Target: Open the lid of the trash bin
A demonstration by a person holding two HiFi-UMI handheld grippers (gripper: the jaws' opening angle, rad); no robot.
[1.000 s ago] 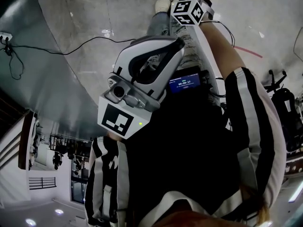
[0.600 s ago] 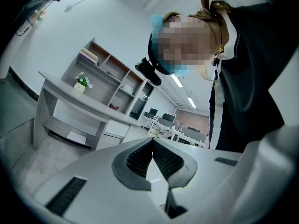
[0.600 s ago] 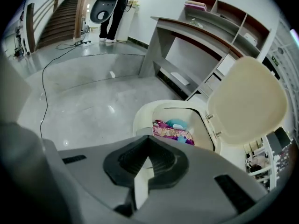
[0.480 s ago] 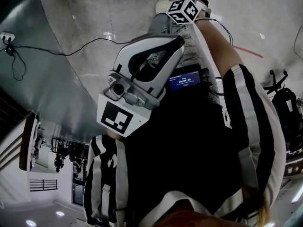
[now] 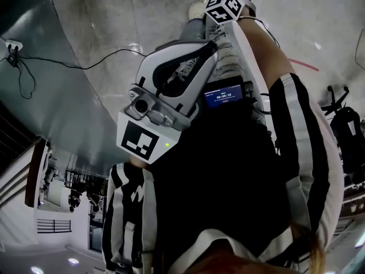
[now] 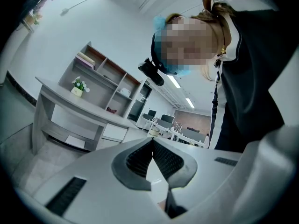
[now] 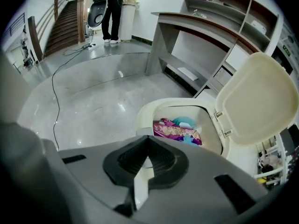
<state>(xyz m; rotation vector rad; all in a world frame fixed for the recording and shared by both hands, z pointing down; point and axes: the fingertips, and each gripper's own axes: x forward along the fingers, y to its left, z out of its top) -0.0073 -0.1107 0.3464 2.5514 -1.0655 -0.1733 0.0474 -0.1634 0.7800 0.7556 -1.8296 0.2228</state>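
Grey polished floor (image 7: 93,101) fills the room in the right gripper view, with one black cable (image 7: 58,78) lying across it and one staircase (image 7: 65,27) at the far end. One cream trash bin (image 7: 149,113) stands on this floor, just in front of the right gripper (image 7: 148,138) and beside a grey desk (image 7: 196,31). Its one lid (image 7: 254,99) is already raised and stands upright at the back on two hinges (image 7: 219,115). Inside the bin lie one purple wrapper (image 7: 175,130) and one blue piece (image 7: 184,123) behind it, touching it.

Both tongs are closed. The two jaws of the right gripper meet at their tips with nothing between them. The two jaws of the left gripper (image 6: 152,141) meet in the same way and hold nothing. The left gripper points up toward the person's black jacket with white stripes (image 6: 252,78). Behind it, one small potted plant (image 6: 78,85) stands on a desk. In the head view the left gripper is close to the chest, and the marker cube (image 5: 223,7) of the right gripper is far out at the end of the stretched arm.
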